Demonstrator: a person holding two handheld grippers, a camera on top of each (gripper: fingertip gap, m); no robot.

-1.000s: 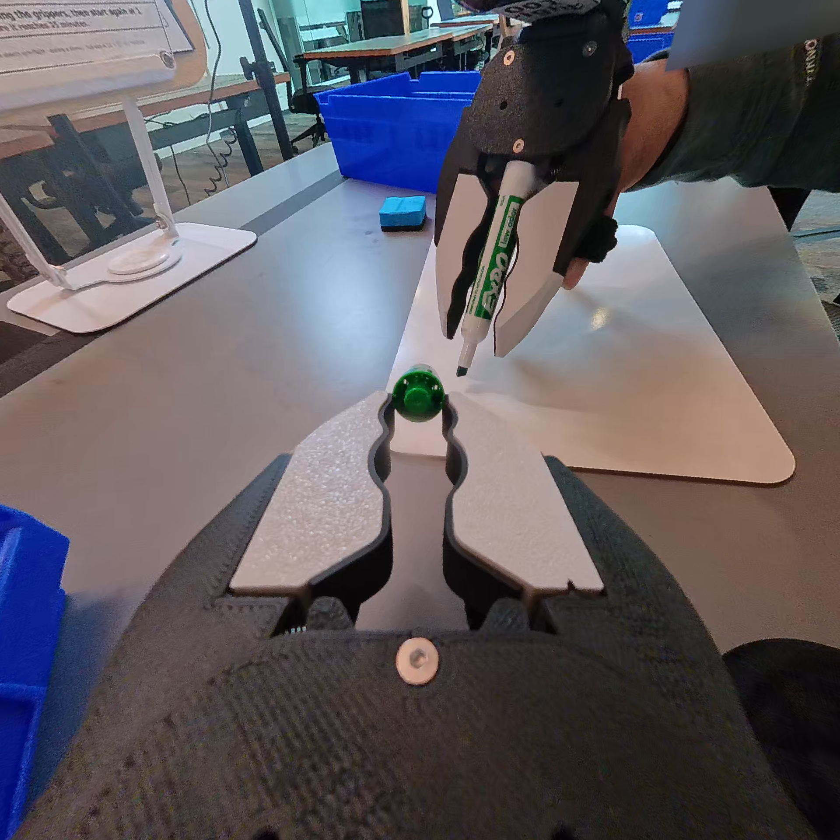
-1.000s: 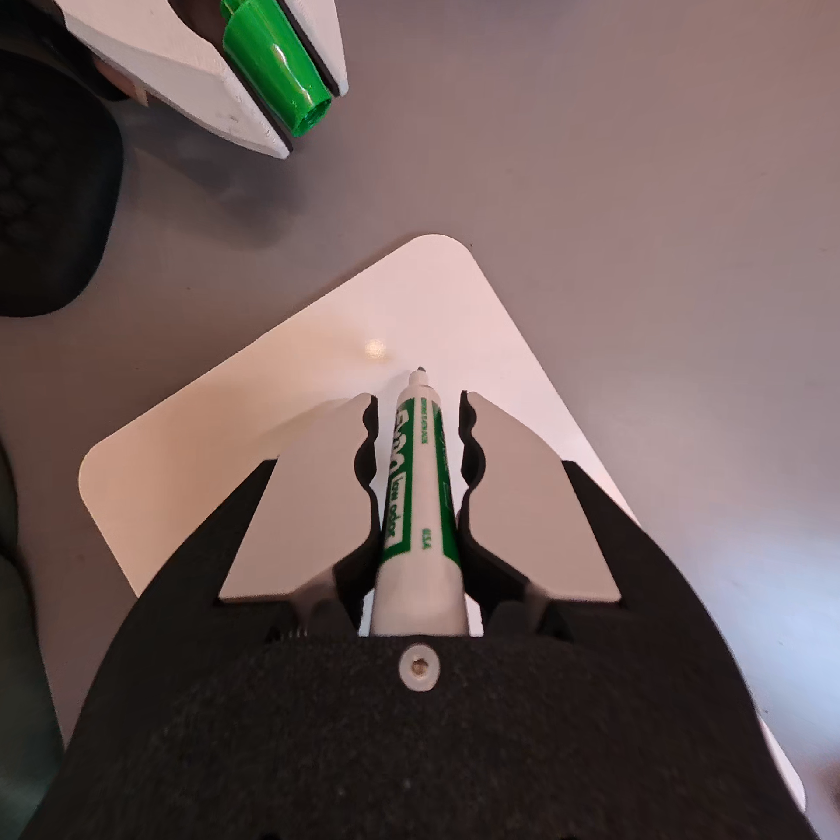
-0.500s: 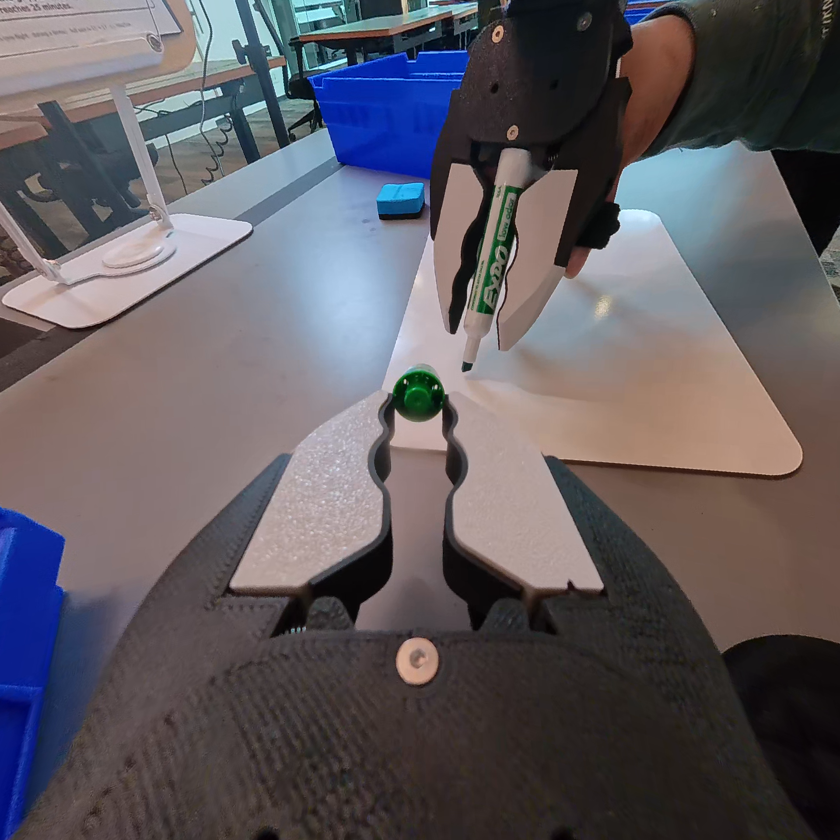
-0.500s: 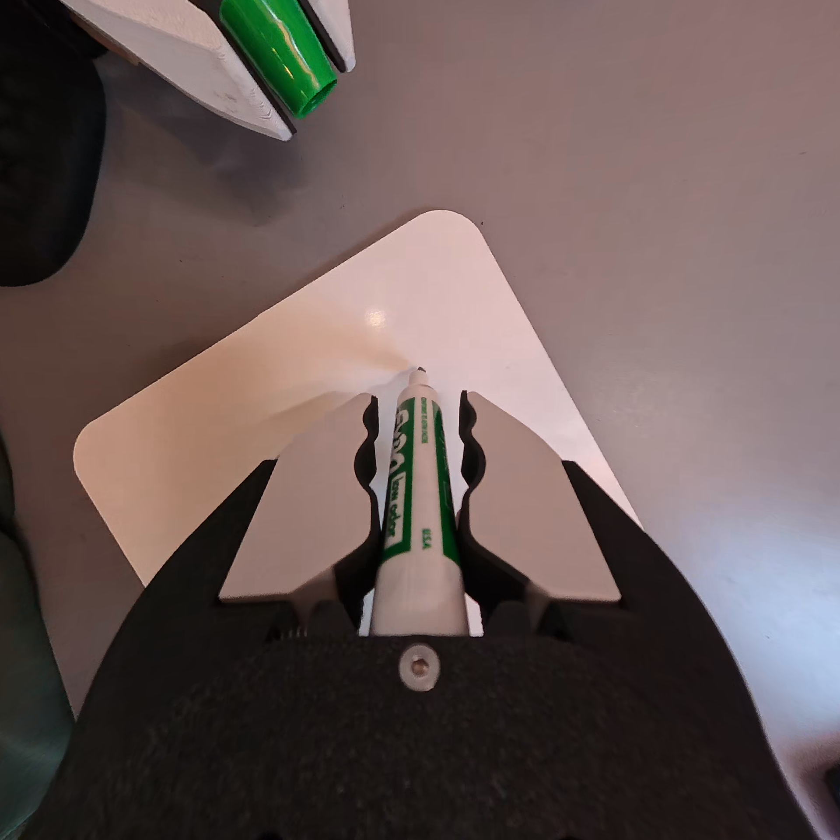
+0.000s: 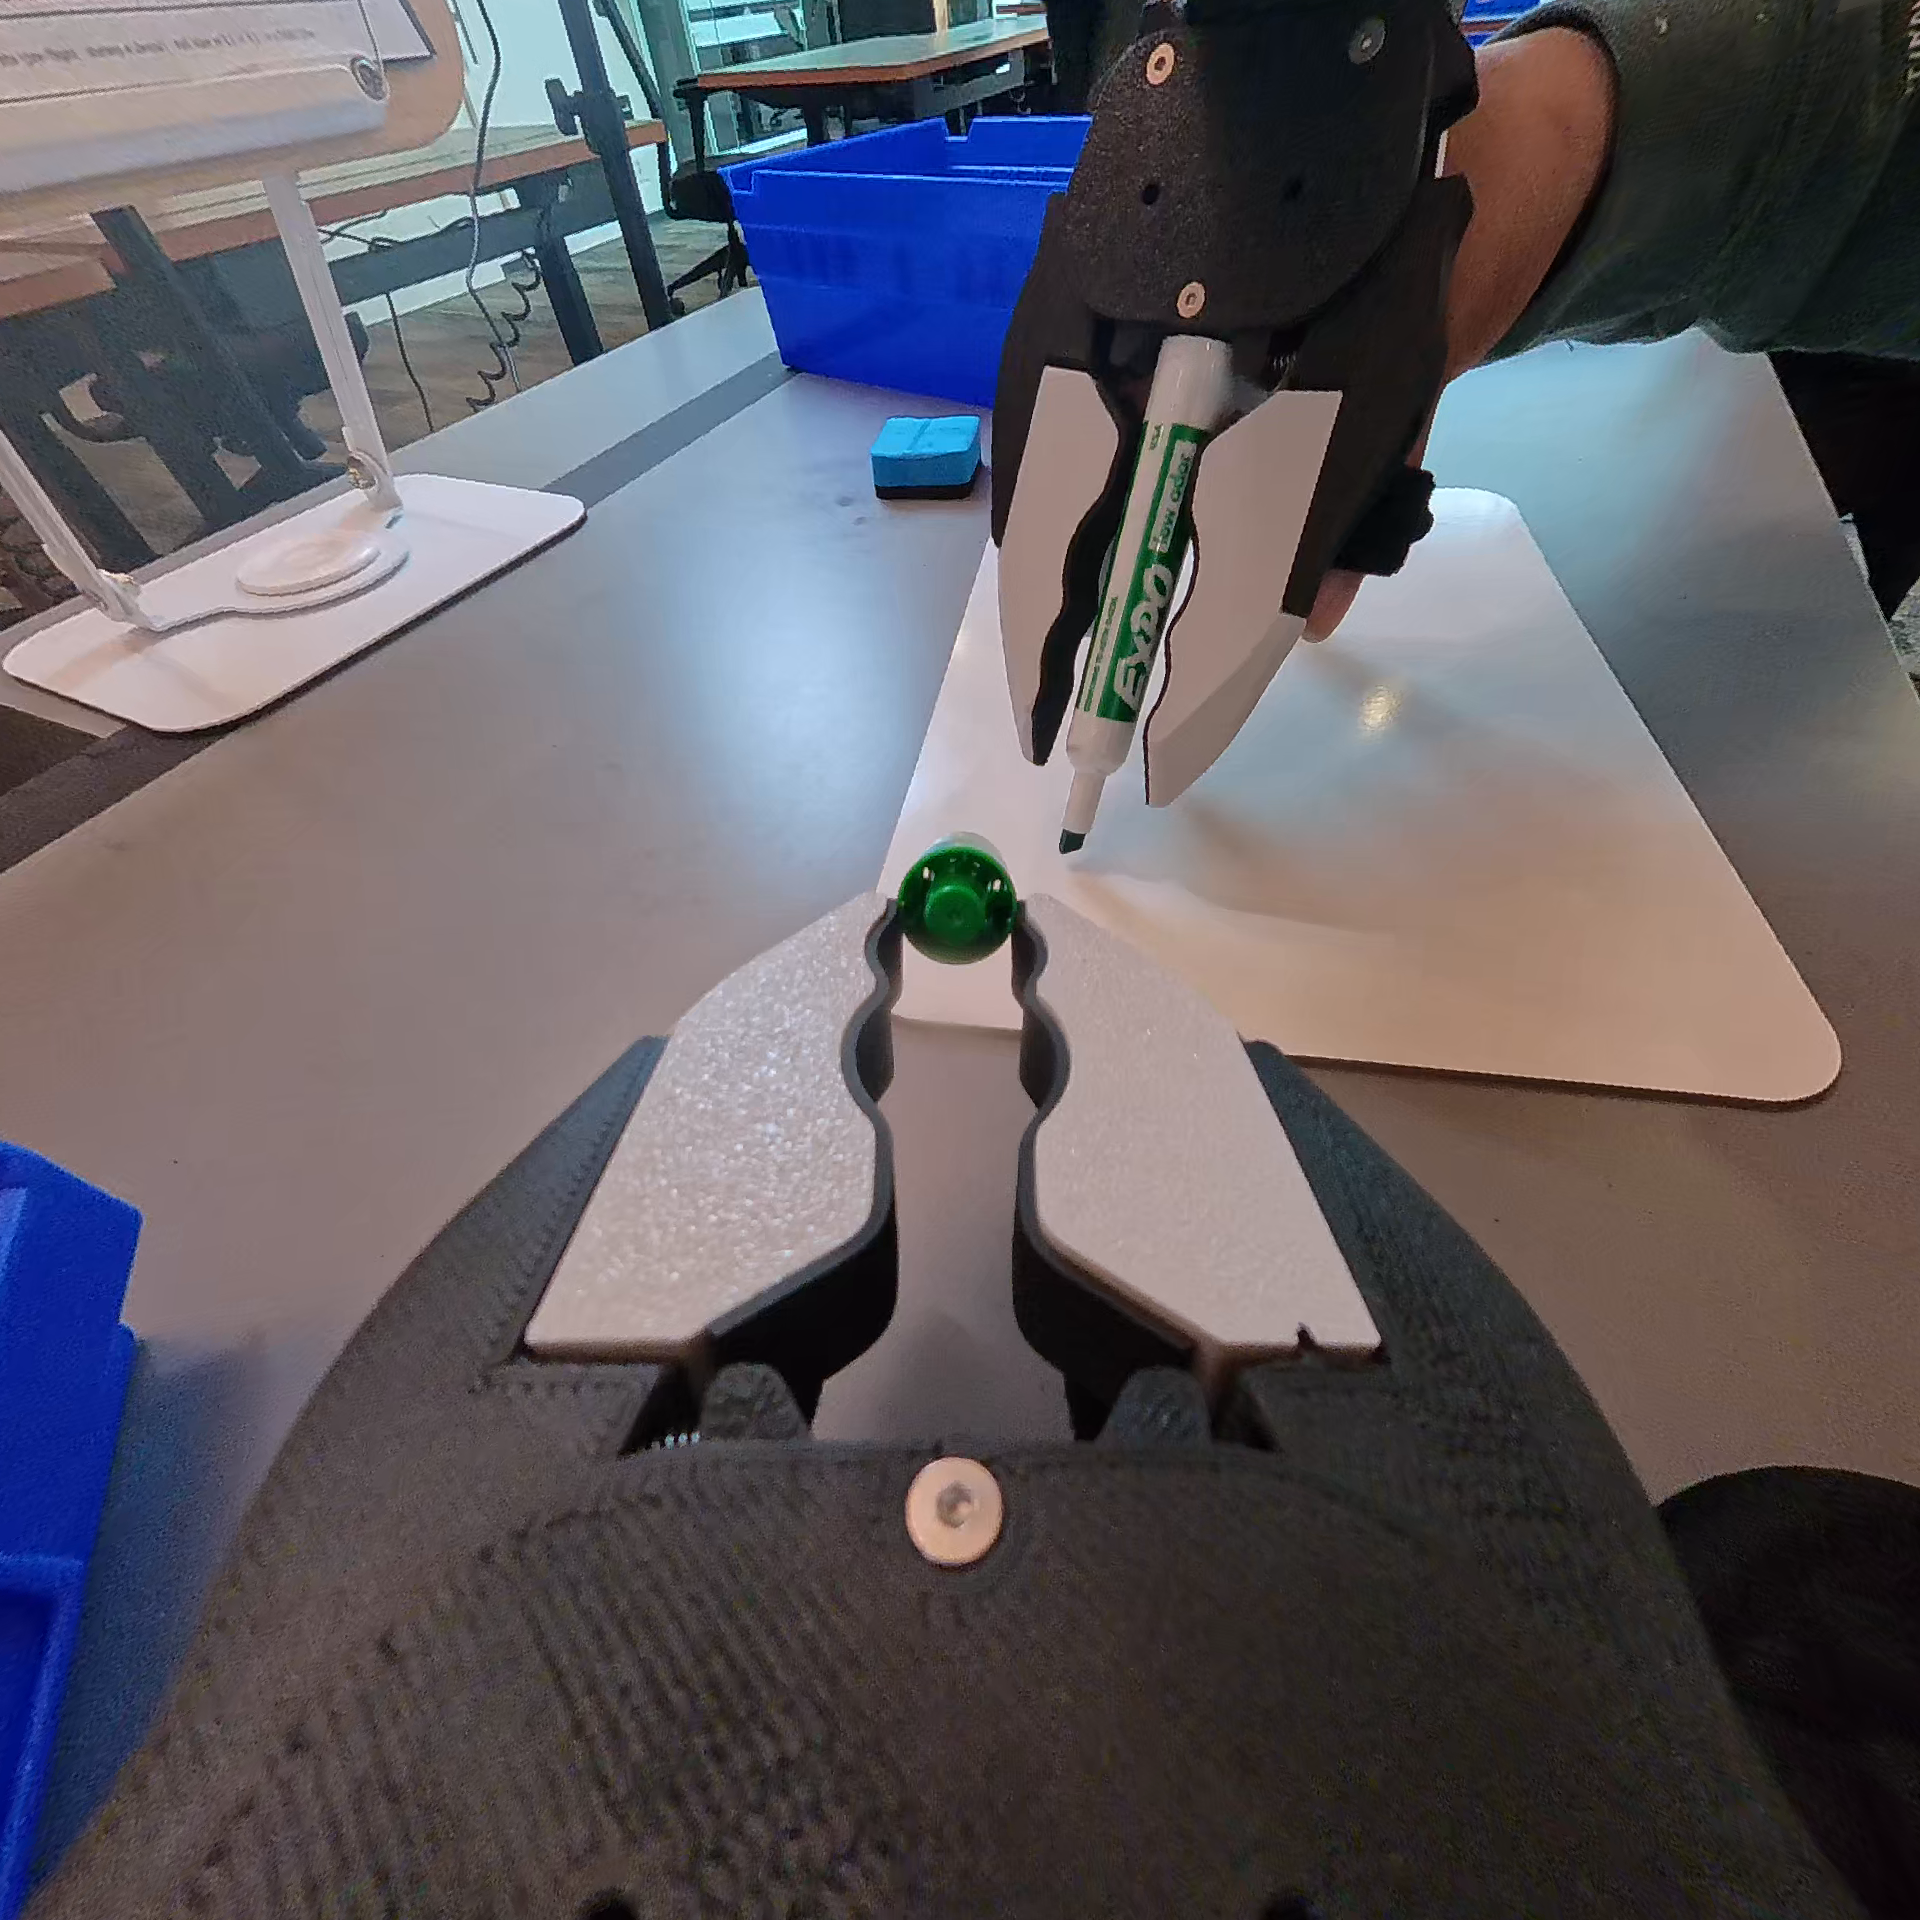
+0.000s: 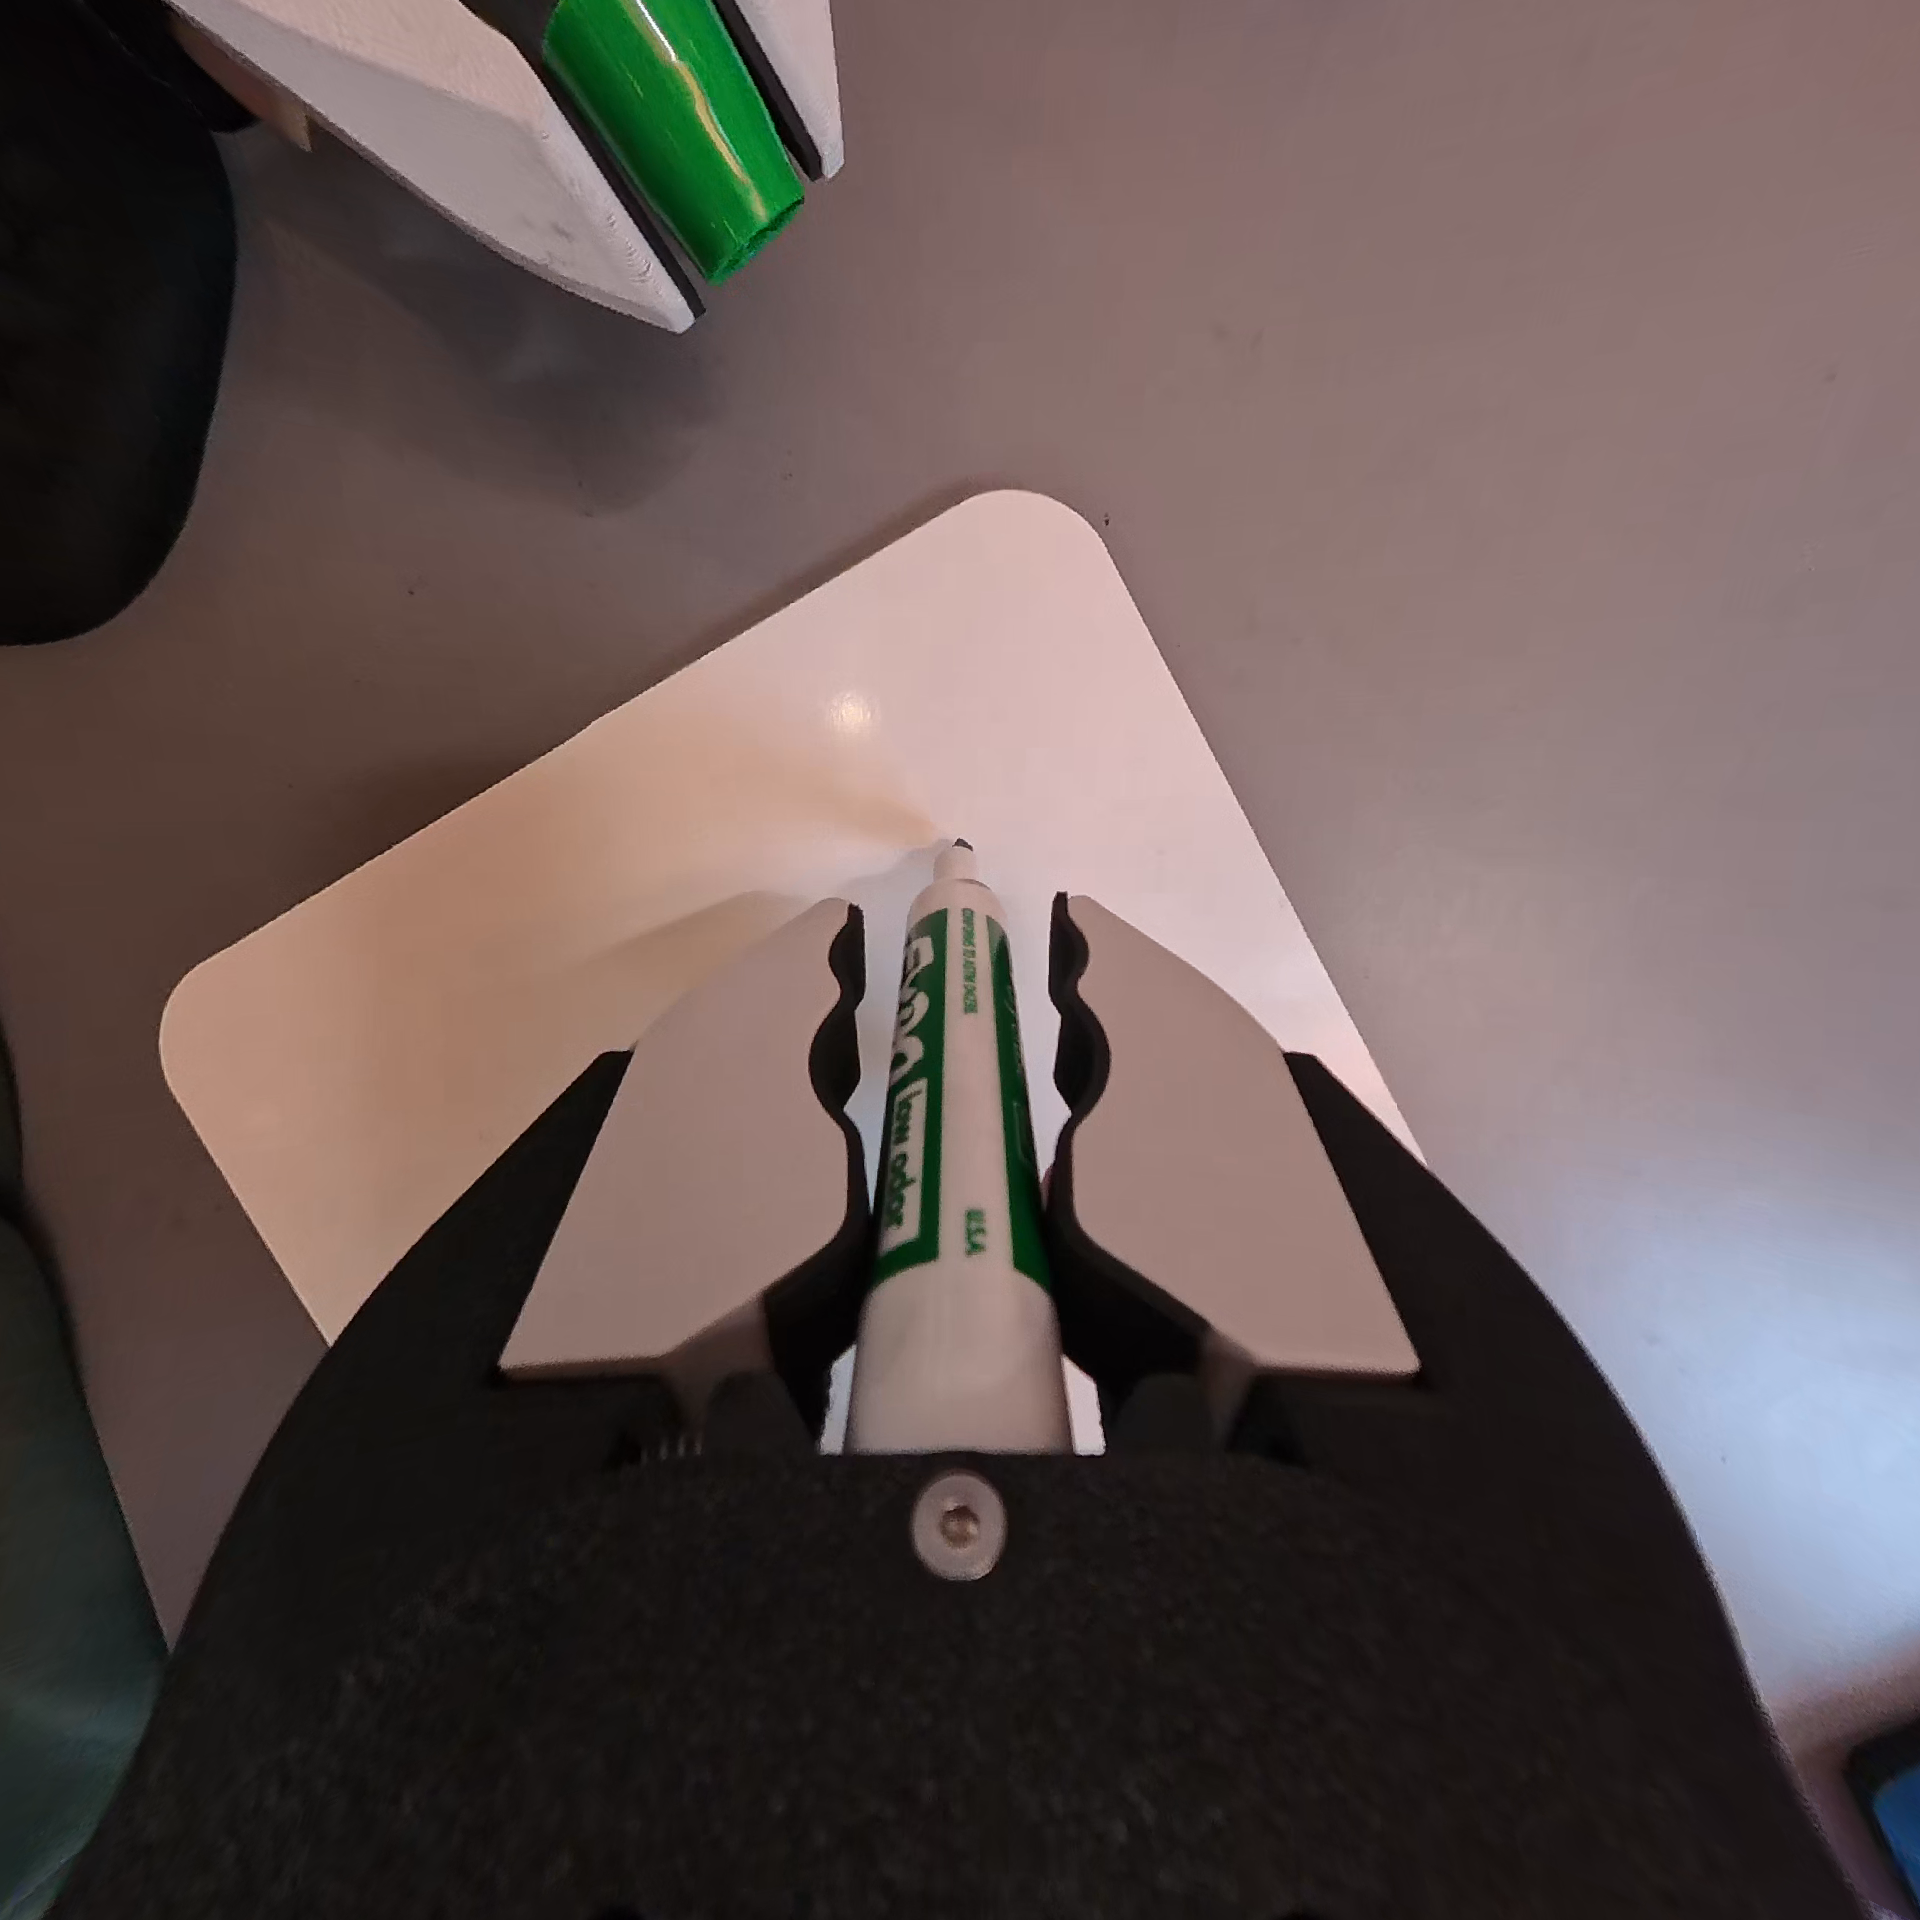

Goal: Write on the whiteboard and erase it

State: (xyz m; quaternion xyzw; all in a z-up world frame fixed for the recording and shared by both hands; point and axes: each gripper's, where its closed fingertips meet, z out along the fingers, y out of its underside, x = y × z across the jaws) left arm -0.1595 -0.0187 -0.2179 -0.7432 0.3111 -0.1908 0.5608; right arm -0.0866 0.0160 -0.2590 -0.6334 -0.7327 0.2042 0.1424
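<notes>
Marker uncapped, white barrel with green label, clamped between right gripper pads near barrel rear; long axis runs along fingers, tip pointing down and forward at whiteboard. Tip at or just above board near its corner, contact hard to judge. Whiteboard flat on grey table. Left gripper fingertips pinch green cap, cap axis along fingers, closed end facing camera. Blue eraser on table beyond board, near blue bin
</notes>
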